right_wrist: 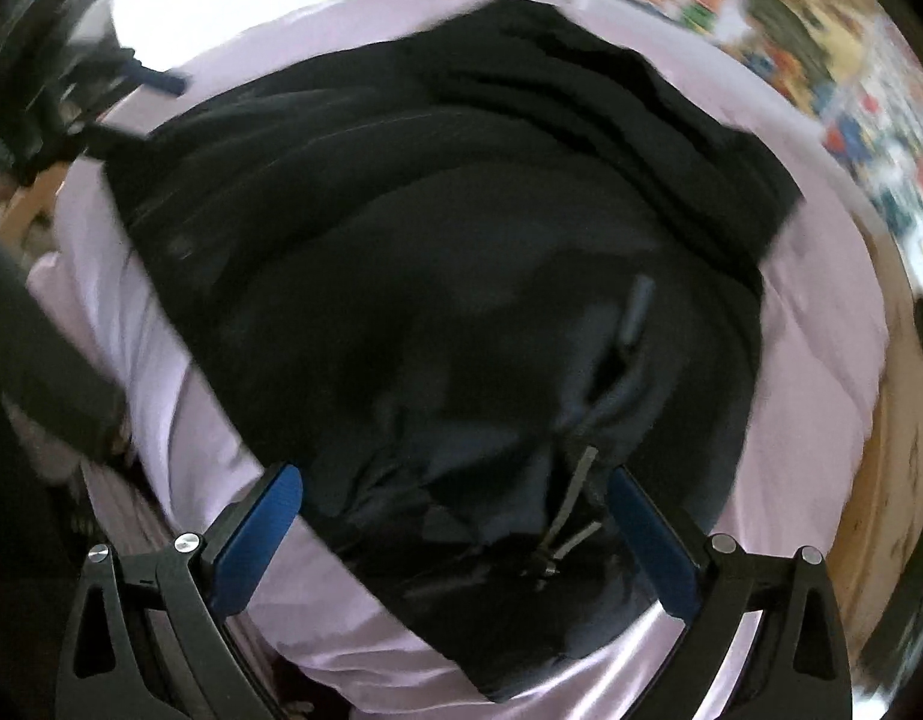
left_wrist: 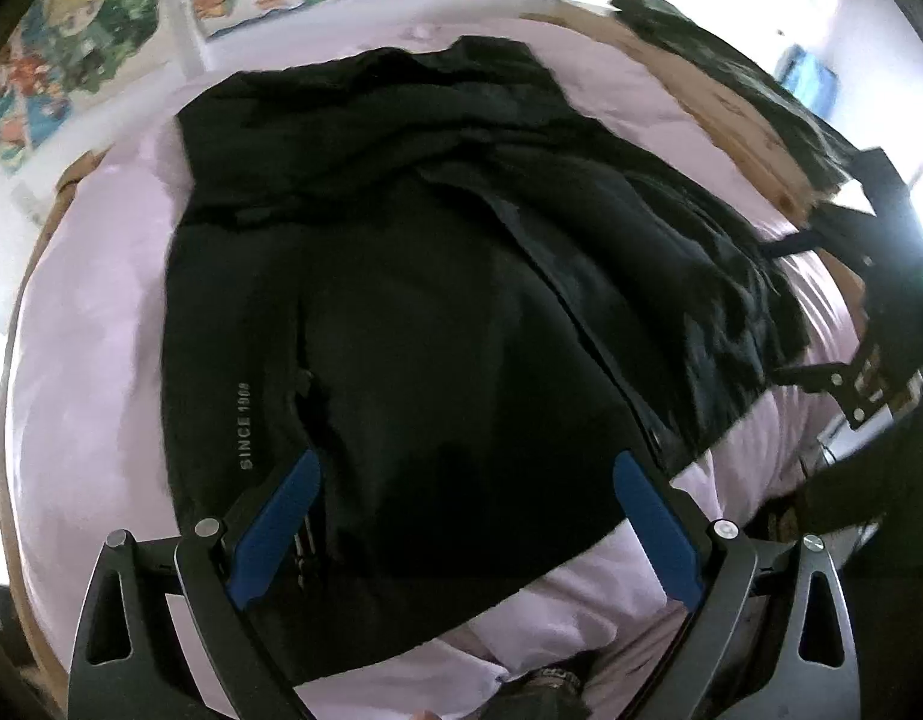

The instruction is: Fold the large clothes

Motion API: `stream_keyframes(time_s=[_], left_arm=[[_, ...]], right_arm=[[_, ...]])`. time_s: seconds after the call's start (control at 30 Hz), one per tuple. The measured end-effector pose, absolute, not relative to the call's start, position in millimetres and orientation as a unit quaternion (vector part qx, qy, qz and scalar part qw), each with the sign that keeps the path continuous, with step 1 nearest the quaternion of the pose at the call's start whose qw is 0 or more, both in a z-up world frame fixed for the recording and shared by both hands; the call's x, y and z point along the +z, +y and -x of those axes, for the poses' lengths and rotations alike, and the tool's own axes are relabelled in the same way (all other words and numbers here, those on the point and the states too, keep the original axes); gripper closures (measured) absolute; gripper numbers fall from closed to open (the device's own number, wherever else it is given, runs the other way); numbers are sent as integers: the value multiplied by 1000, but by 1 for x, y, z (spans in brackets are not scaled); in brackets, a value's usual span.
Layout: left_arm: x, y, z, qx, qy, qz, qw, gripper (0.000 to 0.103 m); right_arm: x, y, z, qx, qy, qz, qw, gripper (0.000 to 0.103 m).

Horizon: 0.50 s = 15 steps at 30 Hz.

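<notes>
Both claws hung wide apart and empty above a bed: the left gripper [left_wrist: 464, 462], with blue-padded black fingers [left_wrist: 281, 516], held nothing, and the right gripper [right_wrist: 455, 477] likewise gripped no cloth. Below them lay a large black jacket [left_wrist: 413, 300], spread over a pale lilac bedsheet [left_wrist: 89, 312], one side folded across its middle. White lettering [left_wrist: 246, 427] ran along its left edge. From the right wrist view, a metal zipper pull [right_wrist: 566, 516] rested on the dark fabric [right_wrist: 461, 276] between the fingers. A wooden bed frame [left_wrist: 737, 120] bordered the sheet, another dark garment [left_wrist: 719, 60] draped over it. Colourful cartoon posters [left_wrist: 71, 48] covered the wall behind.
</notes>
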State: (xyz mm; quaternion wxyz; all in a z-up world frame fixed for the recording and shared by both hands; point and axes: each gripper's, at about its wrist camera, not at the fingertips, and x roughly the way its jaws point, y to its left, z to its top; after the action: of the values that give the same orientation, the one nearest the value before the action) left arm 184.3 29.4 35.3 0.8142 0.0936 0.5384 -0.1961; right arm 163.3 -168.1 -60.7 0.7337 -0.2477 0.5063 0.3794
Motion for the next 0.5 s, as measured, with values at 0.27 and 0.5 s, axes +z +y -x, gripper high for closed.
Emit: stream_keyframes(time_s=[0.27, 0.5], left_arm=[[3, 37, -147, -223, 511, -234, 796, 7], [-23, 61, -131, -282, 526, -262, 758, 7]], right_arm=[[-98, -156, -141, 407, 485, 367, 681, 0], [-118, -158, -136, 405, 483, 410, 659, 0]])
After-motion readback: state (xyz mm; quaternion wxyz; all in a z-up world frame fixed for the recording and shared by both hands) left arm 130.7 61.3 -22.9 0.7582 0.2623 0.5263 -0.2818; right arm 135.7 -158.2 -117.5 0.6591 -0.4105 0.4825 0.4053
